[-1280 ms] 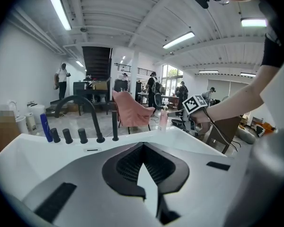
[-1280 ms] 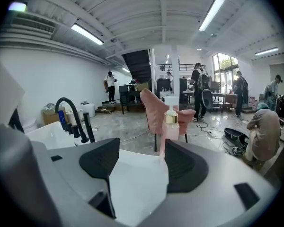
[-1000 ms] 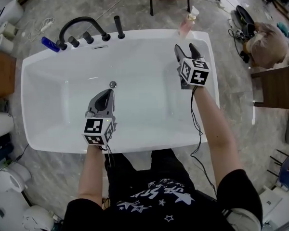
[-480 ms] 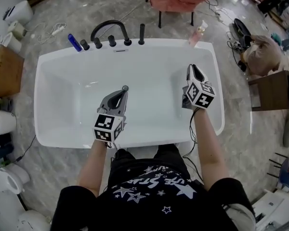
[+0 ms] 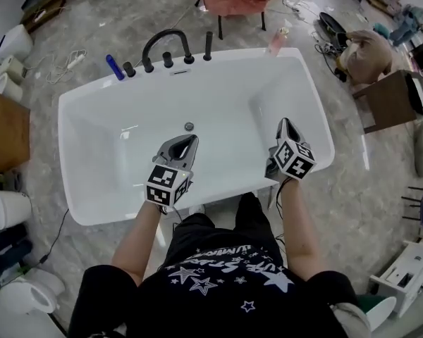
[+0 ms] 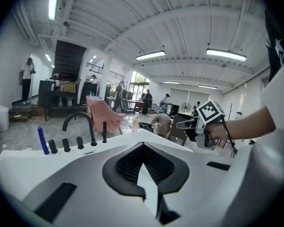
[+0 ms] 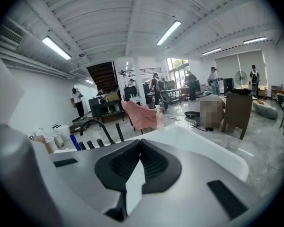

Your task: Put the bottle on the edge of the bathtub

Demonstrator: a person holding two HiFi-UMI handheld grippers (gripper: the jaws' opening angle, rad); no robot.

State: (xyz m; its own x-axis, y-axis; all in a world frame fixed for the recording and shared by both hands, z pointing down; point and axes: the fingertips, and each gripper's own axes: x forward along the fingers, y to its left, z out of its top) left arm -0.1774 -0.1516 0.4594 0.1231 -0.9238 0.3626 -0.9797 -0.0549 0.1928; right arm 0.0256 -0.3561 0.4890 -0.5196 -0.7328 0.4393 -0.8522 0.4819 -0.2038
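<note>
Two hand-held grippers hang over the near side of the tub (image 5: pixel 240 55), and both are empty. The left hand-held gripper (image 5: pixel 192 139) sits at about 6 o'clock of the basin with its jaws together and nothing between them. The right hand-held gripper (image 5: pixel 285 122) sits at about 4 o'clock, just inside the right rim, also fully closed on nothing.

The bottle (image 5: pixel 277 41) stands on the far right corner of the rim, at about 1 o'clock of the tub and well apart from both tools. It looks already placed on the edge, as the task asks. It stands upright with its long axis vertical and its pale cap on top. The right gripper view shows it straight ahead, beyond the rim.

It is slim, with a pink, see-through body. It is probably light, stiff plastic with a smooth skin that could slip on pads. Its narrow foot on a glossy, rounded rim makes it likely to tip if nudged. The best hold would be across the body at mid-height, below the cap, with a level approach so the base stays flat.

The faucet (image 5: pixel 163 41) stands at about 11 o'clock, and a blue container (image 5: pixel 114 67) stands beside it at 10 o'clock.
</note>
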